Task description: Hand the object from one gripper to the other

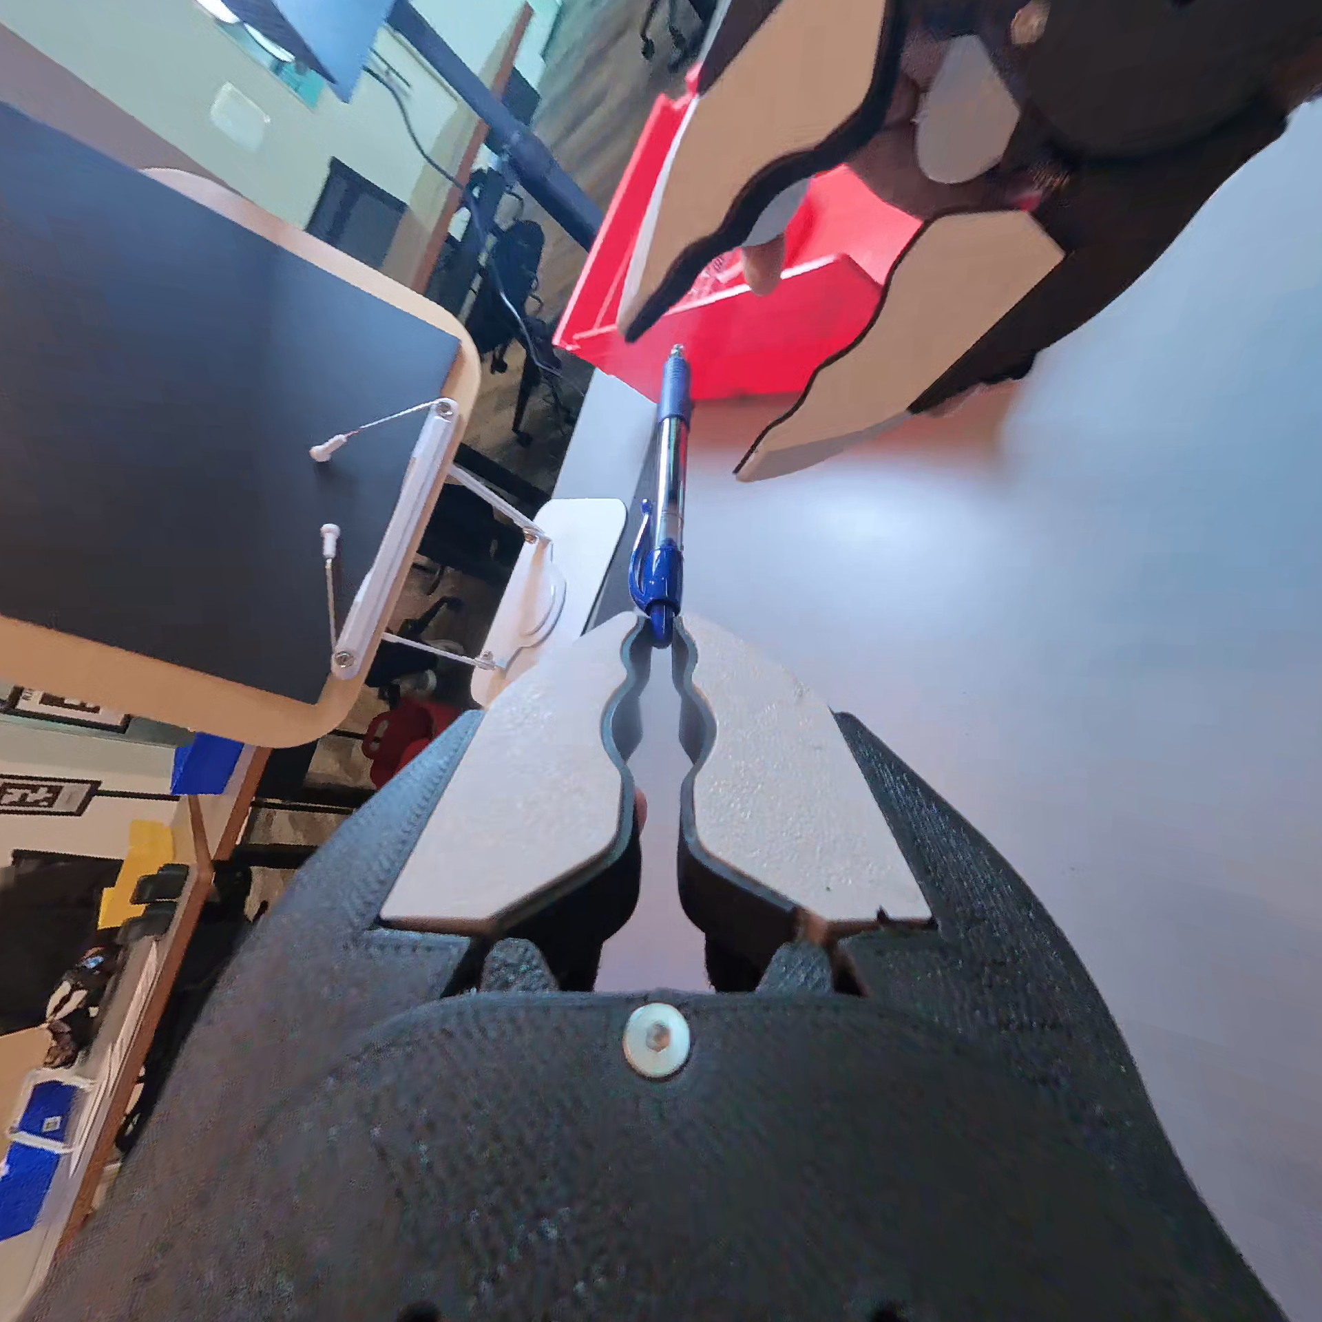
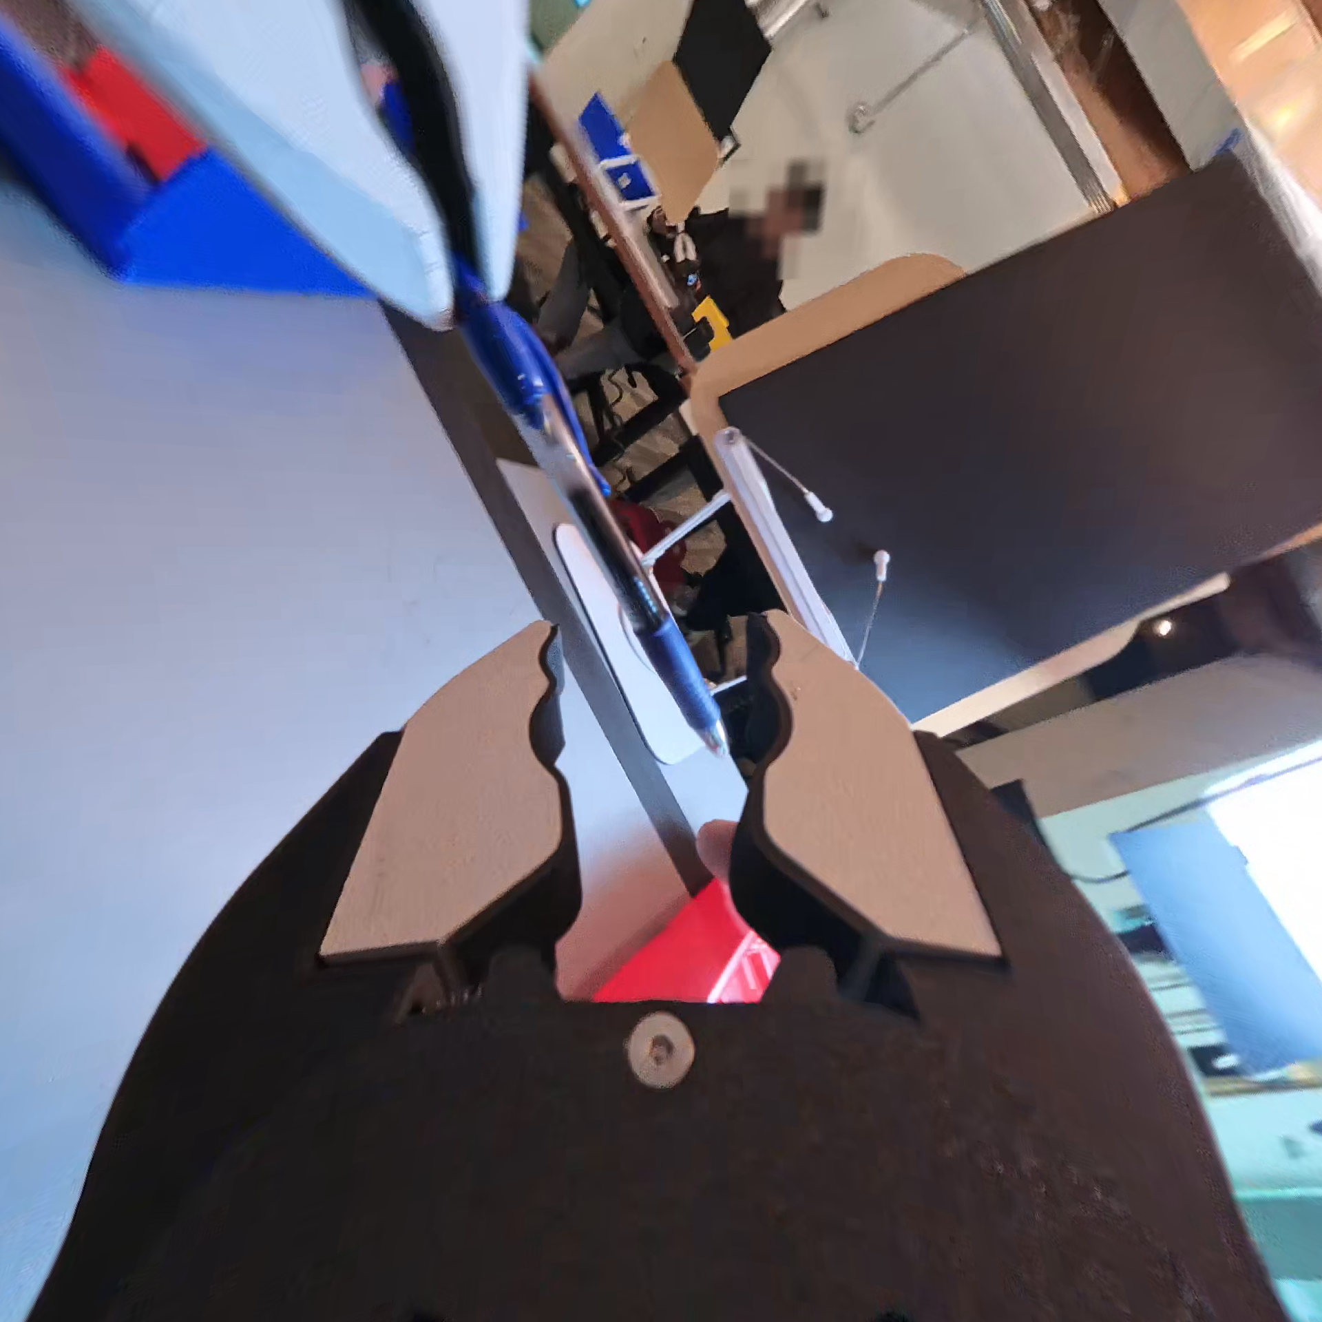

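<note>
Fingertips of the left gripper (image 1: 659, 633) are pinched together on the clicker end of a blue pen (image 1: 667, 493), which sticks straight out ahead of them, its clip toward the left finger and its writing tip pointing away. Only the very end of the pen sits between the tips; behind them the wavy inner edges of the fingers leave small gaps.

Beyond the pen's far tip, the right gripper (image 1: 683, 404) faces the left one with its two pale fingers spread wide, one up and to the left of the tip, the other to the right. In its own view the right gripper (image 2: 658, 629) stands open with the pen (image 2: 622, 572) running diagonally down into the gap, the metal tip close to the right finger without clearly touching it. The left gripper (image 2: 458, 300) appears there blurred at the top, closed on the pen's blue end.

Both grippers are held above a grey table (image 1: 1073, 644). A red bin (image 1: 751, 336) lies behind the right gripper in the left wrist view; the right wrist view shows the red bin (image 2: 687, 951) as only a sliver between its fingers, and adds a blue bin (image 2: 214, 236) behind the left gripper.
</note>
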Demonstrator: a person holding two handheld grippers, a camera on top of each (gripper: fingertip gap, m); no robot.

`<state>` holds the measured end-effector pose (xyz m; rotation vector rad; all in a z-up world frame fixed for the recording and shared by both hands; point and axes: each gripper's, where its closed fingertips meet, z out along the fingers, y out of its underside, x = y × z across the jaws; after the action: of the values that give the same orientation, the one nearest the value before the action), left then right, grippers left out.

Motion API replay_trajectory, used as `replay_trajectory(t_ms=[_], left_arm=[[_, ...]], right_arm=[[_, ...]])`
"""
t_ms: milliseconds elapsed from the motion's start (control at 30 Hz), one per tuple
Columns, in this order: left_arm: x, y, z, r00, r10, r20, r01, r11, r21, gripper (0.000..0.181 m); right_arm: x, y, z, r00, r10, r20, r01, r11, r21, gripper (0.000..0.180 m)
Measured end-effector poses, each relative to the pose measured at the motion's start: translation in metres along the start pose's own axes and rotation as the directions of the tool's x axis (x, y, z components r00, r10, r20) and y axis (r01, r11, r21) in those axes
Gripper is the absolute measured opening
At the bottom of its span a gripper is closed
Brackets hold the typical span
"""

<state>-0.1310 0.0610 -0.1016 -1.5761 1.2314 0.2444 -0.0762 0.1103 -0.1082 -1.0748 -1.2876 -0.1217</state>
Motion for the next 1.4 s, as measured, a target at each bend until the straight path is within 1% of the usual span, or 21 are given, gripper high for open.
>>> replay_trajectory(t_ms=[33,67,100,133,167,200,267,367,433,500,600,667,733,867,1000,1100,1200,1267,1400], left_arm=[[0.007,0.0,0.002,0.999,0.004,-0.032,-0.005,1.0,-0.012,0.006],[0.012,0.001,0.004,0.998,0.007,-0.059,-0.008,1.0,-0.02,0.006],[0.015,0.001,0.005,0.998,0.008,-0.068,-0.009,1.0,-0.021,0.006],[0.016,0.001,0.006,0.997,-0.002,-0.081,0.001,1.0,-0.02,0.006],[0.018,0.002,0.006,0.995,-0.026,-0.099,0.024,1.0,-0.015,0.01],[0.017,0.001,0.006,0.993,-0.054,-0.105,0.054,0.999,0.002,0.015],[0.01,-0.005,0.003,0.986,-0.128,-0.103,0.136,0.988,0.069,0.024],[-0.01,-0.016,-0.011,0.957,-0.266,-0.116,0.283,0.944,0.172,0.037],[-0.027,-0.021,-0.024,0.933,-0.342,-0.113,0.36,0.898,0.253,0.041],[-0.048,-0.022,-0.037,0.913,-0.401,-0.075,0.402,0.853,0.332,0.043],[-0.075,-0.014,-0.055,0.873,-0.487,-0.026,0.454,0.792,0.408,0.041],[-0.09,-0.005,-0.063,0.844,-0.536,-0.001,0.484,0.761,0.432,0.039],[-0.102,0.003,-0.071,0.817,-0.577,0.025,0.505,0.734,0.454,0.037],[-0.114,0.015,-0.077,0.768,-0.639,0.036,0.552,0.69,0.469,0.031],[-0.111,0.019,-0.072,0.751,-0.66,0.0,0.589,0.672,0.449,0.031],[-0.109,0.021,-0.068,0.758,-0.653,0.011,0.585,0.687,0.432,0.031],[-0.108,0.021,-0.065,0.758,-0.652,0.015,0.586,0.691,0.424,0.031],[-0.107,0.023,-0.062,0.753,-0.657,0.014,0.593,0.688,0.419,0.029],[-0.101,0.029,-0.051,0.745,-0.667,0.006,0.611,0.687,0.394,0.029]], right_arm=[[-0.005,0.005,0.002,0.998,-0.061,0.005,0.061,0.998,-0.021,0.044],[-0.01,0.01,0.003,0.993,-0.12,0.008,0.12,0.992,-0.041,0.031],[-0.017,0.014,0.004,0.984,-0.175,0.034,0.176,0.983,-0.046,0.012],[-0.023,0.017,0.005,0.978,-0.203,0.056,0.206,0.978,-0.038,0.012],[-0.028,0.018,0.006,0.975,-0.205,0.081,0.207,0.978,-0.029,0.012],[-0.031,0.019,0.006,0.977,-0.186,0.106,0.189,0.982,-0.02,0.012],[-0.024,0.02,0.005,0.985,-0.135,0.111,0.138,0.99,-0.021,0.012],[0.002,0.027,0.0,0.996,-0.047,0.078,0.049,0.998,-0.028,0.012],[0.03,0.033,-0.005,0.998,0.059,0.027,-0.059,0.998,-0.032,0.012],[0.065,0.043,-0.014,0.978,0.204,-0.044,-0.205,0.978,-0.023,0.012],[0.115,0.076,-0.03,0.904,0.398,-0.157,-0.409,0.911,-0.046,0.012],[0.133,0.109,-0.038,0.845,0.494,-0.207,-0.521,0.846,-0.108,0.011],[0.137,0.144,-0.041,0.788,0.561,-0.252,-0.609,0.771,-0.188,0.011],[0.112,0.201,-0.032,0.708,0.646,-0.287,-0.705,0.62,-0.346,0.012],[0.079,0.231,-0.02,0.651,0.705,-0.281,-0.738,0.501,-0.451,0.012],[0.065,0.244,-0.018,0.632,0.725,-0.274,-0.736,0.452,-0.503,0.012],[0.062,0.255,-0.019,0.633,0.72,-0.284,-0.727,0.426,-0.539,0.012],[0.064,0.261,-0.016,0.652,0.701,-0.288,-0.707,0.426,-0.564,0.012],[0.053,0.277,-0.007,0.687,0.677,-0.262,-0.635,0.385,-0.67,0.012]])
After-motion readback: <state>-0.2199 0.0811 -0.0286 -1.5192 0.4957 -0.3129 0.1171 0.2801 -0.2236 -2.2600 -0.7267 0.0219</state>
